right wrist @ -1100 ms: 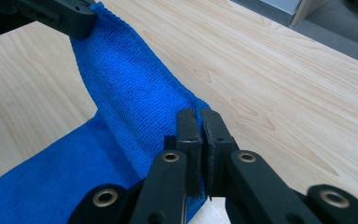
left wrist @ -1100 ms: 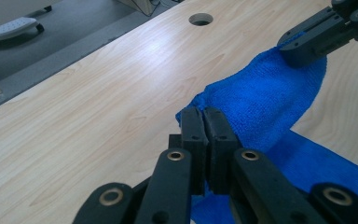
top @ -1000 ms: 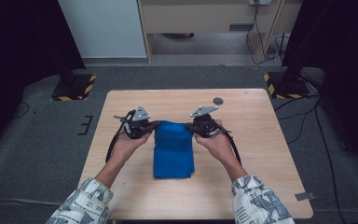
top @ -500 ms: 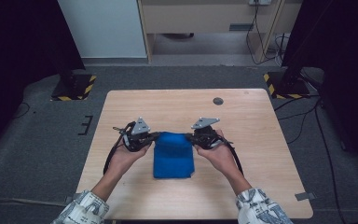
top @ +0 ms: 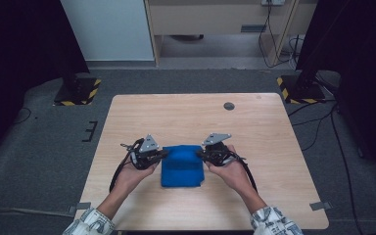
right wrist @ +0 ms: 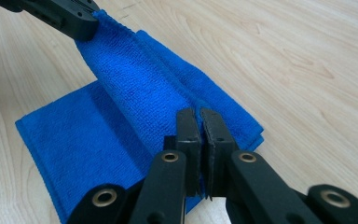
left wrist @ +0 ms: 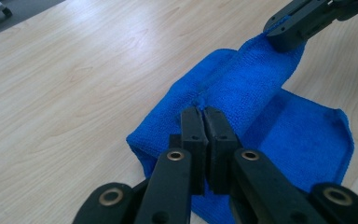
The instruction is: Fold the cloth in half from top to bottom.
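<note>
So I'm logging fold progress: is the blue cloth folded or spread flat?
Partly folded. The blue cloth lies doubled on the table, its far edge pinched up by the left gripper and right gripper.

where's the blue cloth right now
In the high view the blue cloth lies on the table's near middle, pinched between the left gripper and right gripper.

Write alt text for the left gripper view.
The left gripper, its black jaws shut, pinches the raised edge of a blue microfibre cloth on a light wooden table. At top right, the right gripper pinches the same edge, which runs raised between them.
</note>
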Demonstrator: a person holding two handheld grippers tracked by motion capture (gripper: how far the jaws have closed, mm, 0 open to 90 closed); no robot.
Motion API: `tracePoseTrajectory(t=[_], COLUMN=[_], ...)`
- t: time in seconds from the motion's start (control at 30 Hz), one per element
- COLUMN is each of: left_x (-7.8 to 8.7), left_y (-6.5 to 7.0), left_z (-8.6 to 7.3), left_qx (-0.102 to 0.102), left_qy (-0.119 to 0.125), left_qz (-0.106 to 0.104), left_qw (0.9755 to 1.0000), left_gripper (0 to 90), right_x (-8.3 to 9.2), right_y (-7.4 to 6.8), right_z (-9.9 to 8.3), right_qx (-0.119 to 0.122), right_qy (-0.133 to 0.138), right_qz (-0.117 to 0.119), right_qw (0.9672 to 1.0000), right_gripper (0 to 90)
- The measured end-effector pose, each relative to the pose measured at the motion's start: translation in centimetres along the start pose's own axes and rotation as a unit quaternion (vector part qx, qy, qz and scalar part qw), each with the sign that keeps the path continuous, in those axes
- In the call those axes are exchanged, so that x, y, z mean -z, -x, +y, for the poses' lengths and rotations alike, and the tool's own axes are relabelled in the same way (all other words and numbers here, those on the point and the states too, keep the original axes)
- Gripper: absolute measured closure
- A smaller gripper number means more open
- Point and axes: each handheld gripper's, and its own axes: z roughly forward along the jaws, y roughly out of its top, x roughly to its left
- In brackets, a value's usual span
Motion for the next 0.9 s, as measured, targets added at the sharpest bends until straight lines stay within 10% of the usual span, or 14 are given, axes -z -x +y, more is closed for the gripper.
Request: tracePoseTrajectory(t=[0.9], left_x=[0.6], left_y=[1.4], left_z=[-2.0], left_qx=[0.009], left_qy=[-0.003], left_qz=[-0.015], left_qw=[0.9998], left_gripper=[87.7], right_x=[0.2], right_y=[-1.3], right_z=[-1.9], right_qx=[-0.001], right_qy=[-0.003], right_qz=[0.016], right_qw=[0.9999], right_gripper=[85.8])
